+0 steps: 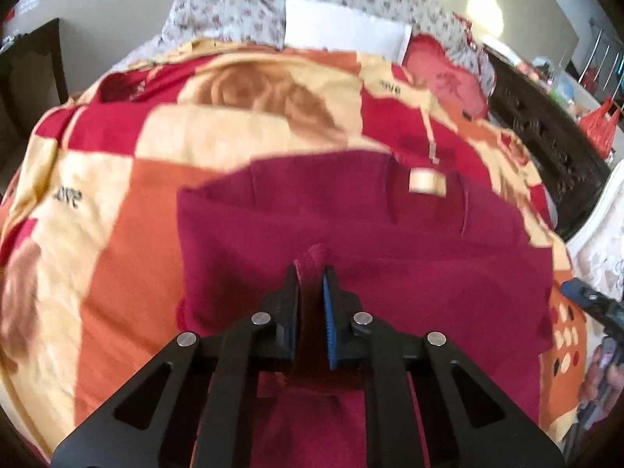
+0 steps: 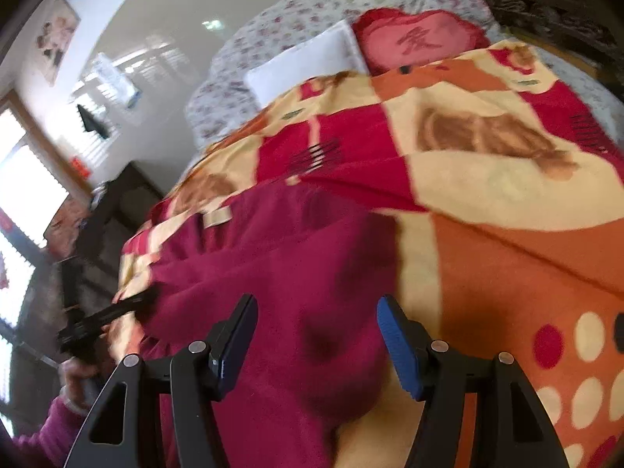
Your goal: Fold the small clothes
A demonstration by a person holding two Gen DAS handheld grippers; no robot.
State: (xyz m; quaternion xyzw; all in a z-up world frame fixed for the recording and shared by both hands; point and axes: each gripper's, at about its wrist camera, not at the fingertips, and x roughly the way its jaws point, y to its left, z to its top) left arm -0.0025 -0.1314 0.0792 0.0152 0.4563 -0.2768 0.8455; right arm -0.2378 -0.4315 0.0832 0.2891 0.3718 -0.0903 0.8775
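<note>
dark red garment spread flat on patterned blanket over a bed, pale label patch near its far edge. near edge lies toward both grippers, far edge toward white pillow and red heart cushion. long axis hard to call: cloth fills both wrist views, seems a little wider than deep from the left wrist.

left gripper: jaws nearly together, pinching a raised ridge of the garment's near hem; fold of red cloth stands up between the pads and pokes out past the tips. grip looks secure, judged from cloth bunched on both sides.

right gripper: jaws about half apart, straddling the garment's rounded edge where it meets the blanket. red cloth under and between the fingers, pads not pressing on it; blue pad over the seam of red and cream. no hold yet.

seen from right wrist, left gripper at the garment's far side, held by a hand with pink sleeve below. seen from left wrist, right gripper's tip just off the garment's right edge.

judgement: both grippers along the same near edge, one per corner region. fold likely runs away from them, near edge carried toward the label. right side needs to close on cloth first, else lift comes up lopsided.
</note>
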